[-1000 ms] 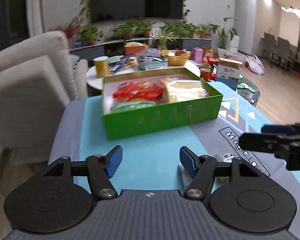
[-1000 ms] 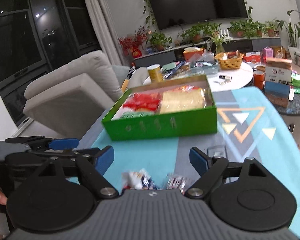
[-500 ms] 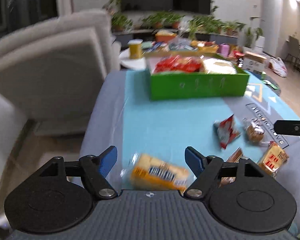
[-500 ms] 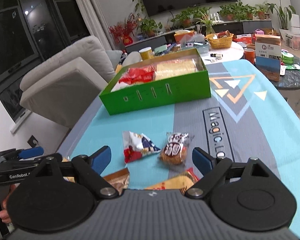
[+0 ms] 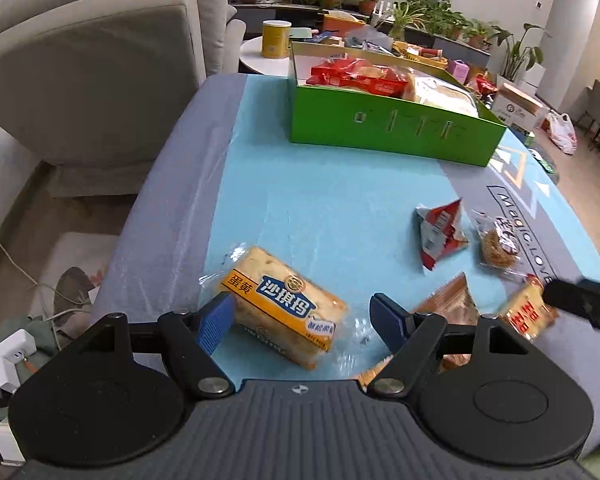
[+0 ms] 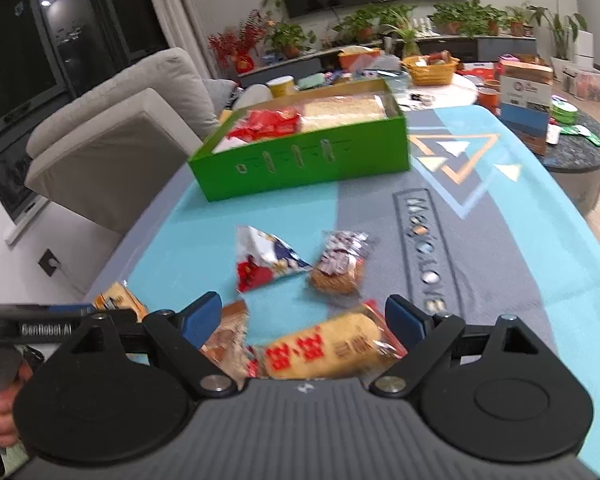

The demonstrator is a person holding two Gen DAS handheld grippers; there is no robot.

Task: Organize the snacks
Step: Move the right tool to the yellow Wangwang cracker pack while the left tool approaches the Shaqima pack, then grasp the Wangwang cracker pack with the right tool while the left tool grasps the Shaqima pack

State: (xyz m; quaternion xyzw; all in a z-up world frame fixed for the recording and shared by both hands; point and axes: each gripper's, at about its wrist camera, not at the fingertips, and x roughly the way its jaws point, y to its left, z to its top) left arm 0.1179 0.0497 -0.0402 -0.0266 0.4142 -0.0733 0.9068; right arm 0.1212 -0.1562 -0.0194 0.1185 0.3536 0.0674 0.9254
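A green box (image 5: 392, 128) (image 6: 300, 160) holding red and pale snack packs stands at the far side of the table. Loose snacks lie near me. My left gripper (image 5: 304, 316) is open, its fingers on either side of a yellow-labelled cake pack (image 5: 284, 312). My right gripper (image 6: 304, 320) is open over a yellow roll pack with red lettering (image 6: 324, 348) (image 5: 526, 312). A brown wrapped snack (image 6: 228, 340) (image 5: 448, 300), a red-white triangular packet (image 6: 264, 260) (image 5: 440, 232) and a round cookie pack (image 6: 340, 268) (image 5: 498, 240) lie between.
The table has a blue and grey cloth (image 5: 320, 200). A grey sofa (image 5: 100, 60) stands left of it. A round side table (image 6: 440, 92) with cups, a basket and boxes sits behind. Cables and a power strip (image 5: 4, 356) lie on the floor at left.
Both grippers have pulled back from the green box and tilted down. The loose snacks came into view; the cake pack now lies between the left fingers and the roll pack between the right.
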